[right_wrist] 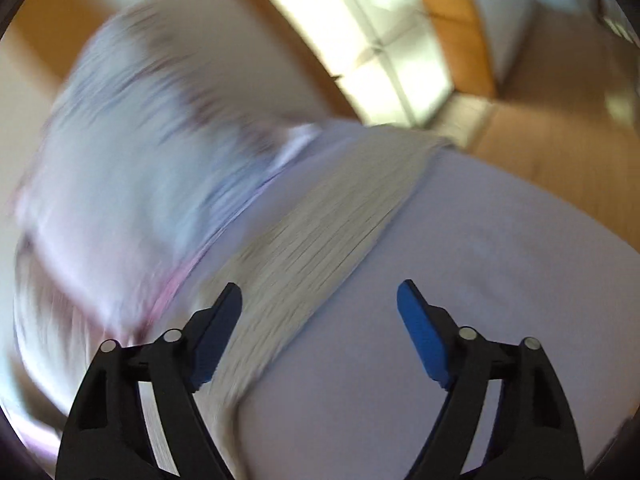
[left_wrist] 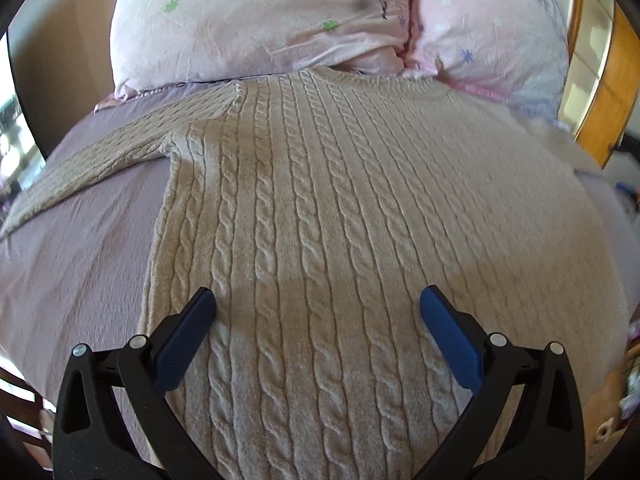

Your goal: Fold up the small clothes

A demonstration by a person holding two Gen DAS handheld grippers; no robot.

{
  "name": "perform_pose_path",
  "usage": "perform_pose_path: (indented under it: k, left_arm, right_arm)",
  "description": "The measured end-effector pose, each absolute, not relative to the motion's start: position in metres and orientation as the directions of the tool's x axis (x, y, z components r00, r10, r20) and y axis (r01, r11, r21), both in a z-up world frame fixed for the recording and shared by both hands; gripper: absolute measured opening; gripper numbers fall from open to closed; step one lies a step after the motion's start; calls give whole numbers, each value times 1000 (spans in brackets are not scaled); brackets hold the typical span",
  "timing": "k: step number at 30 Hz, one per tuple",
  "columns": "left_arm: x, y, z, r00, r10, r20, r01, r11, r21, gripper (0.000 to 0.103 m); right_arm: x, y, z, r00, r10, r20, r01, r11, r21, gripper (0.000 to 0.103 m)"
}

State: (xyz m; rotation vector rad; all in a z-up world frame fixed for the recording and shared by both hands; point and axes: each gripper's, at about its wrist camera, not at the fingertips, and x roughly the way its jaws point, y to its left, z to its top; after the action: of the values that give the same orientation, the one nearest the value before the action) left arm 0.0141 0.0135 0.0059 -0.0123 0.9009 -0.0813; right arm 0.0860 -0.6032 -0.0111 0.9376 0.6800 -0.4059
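Note:
A beige cable-knit sweater (left_wrist: 340,208) lies flat on a lilac bed sheet (left_wrist: 80,264), its neck towards the pillows and its left sleeve (left_wrist: 100,160) stretched out to the left. My left gripper (left_wrist: 318,304) is open and empty, low over the sweater's lower body. In the blurred right wrist view the sweater's other sleeve (right_wrist: 320,240) runs diagonally across the sheet (right_wrist: 480,320). My right gripper (right_wrist: 320,300) is open and empty above that sleeve, its left finger (right_wrist: 218,336) over the knit.
Two pink flowered pillows (left_wrist: 260,20) lie at the head of the bed; one shows blurred in the right wrist view (right_wrist: 140,160). A wooden frame with a bright window (right_wrist: 380,40) stands beyond the bed's right side (left_wrist: 600,80).

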Motion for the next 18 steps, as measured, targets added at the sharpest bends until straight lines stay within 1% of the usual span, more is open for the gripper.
perform_pose_path:
  k: [2, 3, 4, 5, 6, 8, 10, 11, 13, 14, 16, 17, 18]
  left_arm:
    - [18, 21, 11, 629, -103, -771, 54, 995, -88, 101]
    - [20, 27, 16, 648, -118, -753, 50, 992, -113, 101]
    - [23, 31, 20, 666, -128, -735, 51, 991, -126, 101]
    - [24, 35, 24, 685, -137, -716, 56, 989, -135, 101]
    - [27, 40, 29, 707, -139, -694, 60, 989, -137, 101]
    - [32, 52, 36, 736, -95, -670, 30, 994, -108, 101]
    - [40, 67, 39, 744, -52, -666, -14, 996, -92, 101]
    - [43, 76, 39, 741, -31, -671, -43, 995, -93, 101]
    - [49, 105, 41, 737, -35, -675, -91, 985, -150, 101]
    - [50, 121, 42, 744, -52, -666, -115, 972, -204, 101]
    - [48, 156, 45, 782, -71, -619, -161, 937, -310, 101]
    - [45, 176, 47, 812, -63, -580, -188, 913, -362, 101]
    - [43, 188, 49, 827, -57, -559, -201, 899, -389, 101]
  right_arm:
    - [94, -630, -25, 709, -32, -705, 632, 472, 614, 65]
    - [98, -638, -30, 702, -35, -711, 647, 450, 616, 60]
    - [101, -648, -35, 710, -49, -702, 651, 424, 629, 54]
    - [104, -651, -36, 711, -63, -701, 658, 412, 630, 52]
    - [105, -654, -37, 710, -73, -700, 663, 402, 631, 47]
    - [108, -662, -42, 706, -90, -702, 677, 376, 633, 35]
    - [114, -670, -52, 705, -100, -702, 687, 338, 643, 8]
    - [119, -674, -54, 716, -95, -692, 679, 323, 659, 8]
    - [121, -670, -48, 717, -119, -687, 682, 324, 656, 7]
    - [123, -653, -30, 738, -168, -653, 658, 392, 643, 7]
    - [129, -620, 6, 785, -208, -583, 591, 534, 605, 7]
    - [131, -589, 29, 835, -181, -519, 508, 615, 603, 7]
    - [133, -562, 47, 872, -138, -470, 431, 673, 601, 7]
